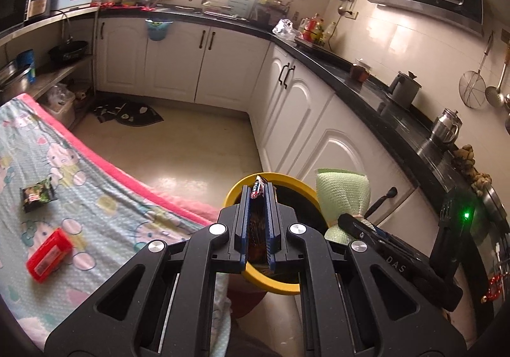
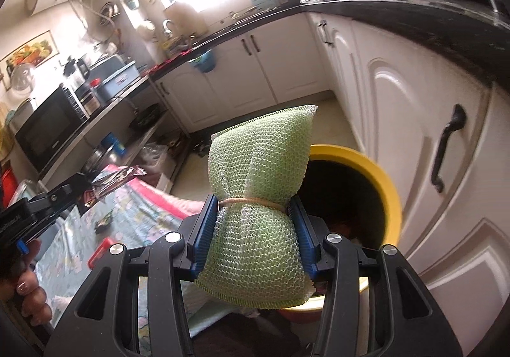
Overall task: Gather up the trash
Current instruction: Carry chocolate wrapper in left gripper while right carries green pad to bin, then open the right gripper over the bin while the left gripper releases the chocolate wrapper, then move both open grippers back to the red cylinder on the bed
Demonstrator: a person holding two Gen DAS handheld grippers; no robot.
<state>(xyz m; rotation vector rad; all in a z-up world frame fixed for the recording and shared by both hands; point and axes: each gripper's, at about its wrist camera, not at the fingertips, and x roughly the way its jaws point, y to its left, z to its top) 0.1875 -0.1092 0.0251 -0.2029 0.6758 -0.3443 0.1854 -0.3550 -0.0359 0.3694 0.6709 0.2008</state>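
Observation:
My left gripper is shut on a dark snack wrapper and holds it over the yellow-rimmed trash bin. My right gripper is shut on a green mesh scrub sponge tied with a rubber band, just in front of the bin. The sponge also shows in the left wrist view, to the right of the bin. A green snack packet and a red box lie on the Hello Kitty cloth on the table.
White cabinets under a black counter run along the right and back. Kettles stand on the counter. A shelf with a microwave is at the left. A dark mat lies on the floor.

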